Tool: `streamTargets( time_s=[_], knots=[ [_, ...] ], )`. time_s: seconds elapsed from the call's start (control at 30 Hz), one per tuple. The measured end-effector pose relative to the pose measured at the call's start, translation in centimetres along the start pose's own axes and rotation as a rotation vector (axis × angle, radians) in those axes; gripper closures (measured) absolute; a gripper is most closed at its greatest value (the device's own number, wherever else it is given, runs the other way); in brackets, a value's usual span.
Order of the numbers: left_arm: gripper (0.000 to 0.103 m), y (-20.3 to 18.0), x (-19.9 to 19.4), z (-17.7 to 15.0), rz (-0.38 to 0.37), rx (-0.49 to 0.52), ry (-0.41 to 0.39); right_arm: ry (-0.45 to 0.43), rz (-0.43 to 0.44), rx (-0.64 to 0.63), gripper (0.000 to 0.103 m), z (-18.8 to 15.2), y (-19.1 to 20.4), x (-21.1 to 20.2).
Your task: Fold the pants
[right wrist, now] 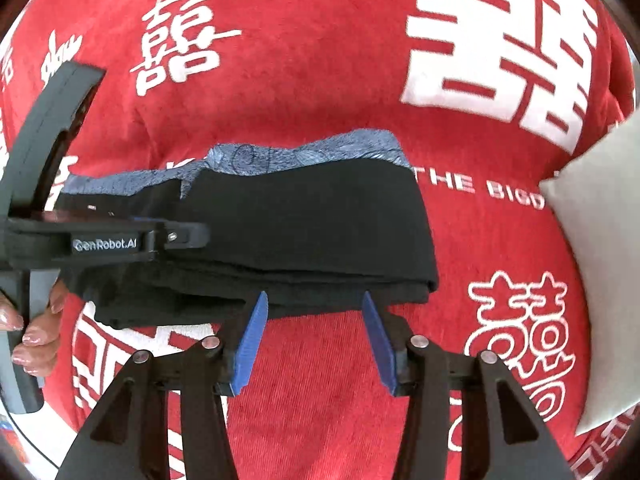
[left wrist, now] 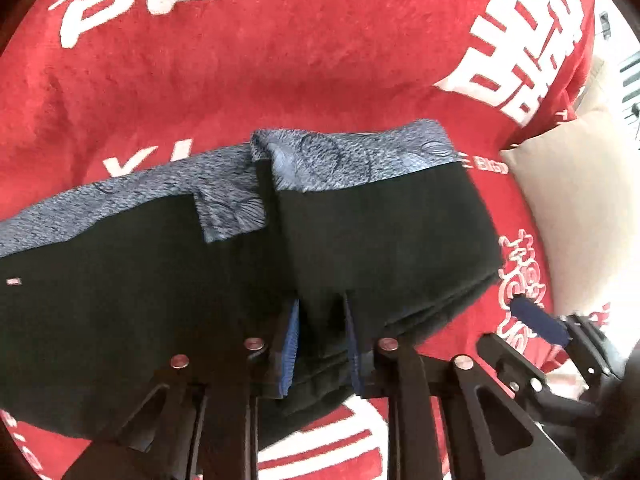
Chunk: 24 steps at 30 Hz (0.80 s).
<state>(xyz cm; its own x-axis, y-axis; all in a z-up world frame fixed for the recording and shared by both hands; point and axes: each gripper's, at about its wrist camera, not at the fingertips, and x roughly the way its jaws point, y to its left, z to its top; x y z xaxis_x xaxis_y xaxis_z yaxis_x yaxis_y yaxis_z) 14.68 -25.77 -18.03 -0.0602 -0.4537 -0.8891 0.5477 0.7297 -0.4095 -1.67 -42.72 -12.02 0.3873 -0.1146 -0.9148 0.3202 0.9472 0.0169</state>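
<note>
Left wrist: pants (left wrist: 380,232) between left tongs (left wrist: 320,320)

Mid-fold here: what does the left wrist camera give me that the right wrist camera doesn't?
Only the left wrist view shows the left gripper with its blue pads shut on the near edge of the pants.

Only the right wrist view shows the right gripper open, nothing between its pads, and a hand on the left tool's handle.

Both show the black pants with the blue patterned lining, the red blanket and a pale cushion.
</note>
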Motion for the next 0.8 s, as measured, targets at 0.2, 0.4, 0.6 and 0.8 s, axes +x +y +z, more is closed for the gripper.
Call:
streamTargets(
  time_s=[0.2, 0.4, 0.6, 0.8],
  knots=[
    [0.091, 0.7, -1.6, -1.7, 0.018, -0.008, 0.0, 0.009, 0.006, 0.037, 0.055, 0.6, -1.9, -0.7],
    [0.091, 3.2, 0.1, -4.5, 0.024, -0.083, 0.009, 0.047, 0.036, 0.046, 0.055, 0.6, -2.2, 0.5],
    [0.09, 1.7, -2.7, -3.9, 0.112, -0.076, -0.059, 0.035, 0.063, 0.105, 0.055, 1.8, -3.4, 0.8],
    [0.09, -0.9, -3.6, 0.3, 0.103, -0.022, -0.118, 0.022, 0.097, 0.193, 0.085, 6.8, -6.4, 2.4]
  ],
)
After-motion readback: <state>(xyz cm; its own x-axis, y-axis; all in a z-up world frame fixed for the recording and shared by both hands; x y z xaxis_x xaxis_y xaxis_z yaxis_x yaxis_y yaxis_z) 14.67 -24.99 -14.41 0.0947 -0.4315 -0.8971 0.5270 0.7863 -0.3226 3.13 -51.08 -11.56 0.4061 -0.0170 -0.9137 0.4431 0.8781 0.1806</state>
